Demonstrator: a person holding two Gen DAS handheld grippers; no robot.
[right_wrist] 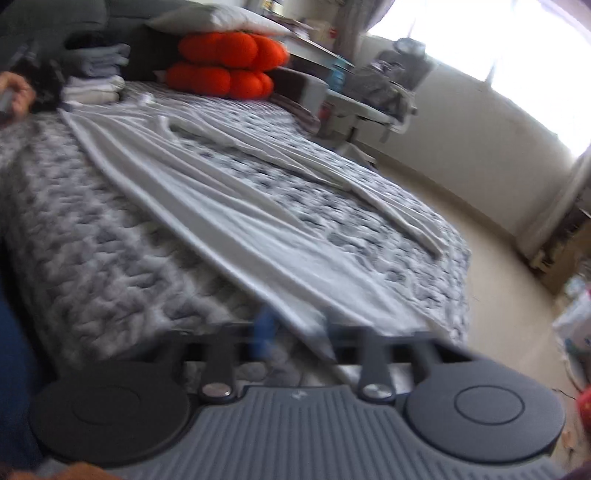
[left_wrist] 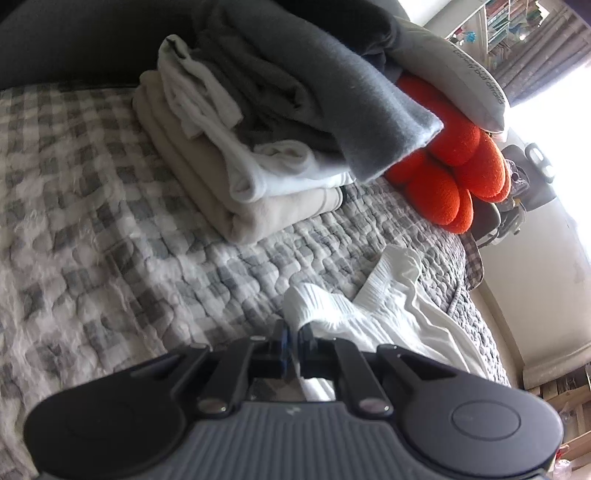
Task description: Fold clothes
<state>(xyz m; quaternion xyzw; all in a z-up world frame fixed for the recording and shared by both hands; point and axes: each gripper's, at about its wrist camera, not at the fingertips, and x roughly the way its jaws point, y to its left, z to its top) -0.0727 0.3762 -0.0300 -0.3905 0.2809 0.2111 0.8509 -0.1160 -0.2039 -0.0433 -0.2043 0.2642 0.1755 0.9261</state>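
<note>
Left fingers (left_wrist: 286,343) pinching corner of white garment (left_wrist: 388,314). Right gripper (right_wrist: 295,332) blurry, I am reading it as clamping other end. Garment lying long across checked quilt (right_wrist: 92,258). I am keeping both ends level, pulling flat before folding.

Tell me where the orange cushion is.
The orange cushion sits at the bed's far end, under a grey pillow, right of the folded clothes stack.

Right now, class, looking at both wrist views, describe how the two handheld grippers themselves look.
Both look alike. The left gripper has a grey ribbed body, two round black discs at its sides, black link arms with silver pins, and black fingers with blue pads. The right gripper matches, though its fingers are blurred. No cables show.
</note>
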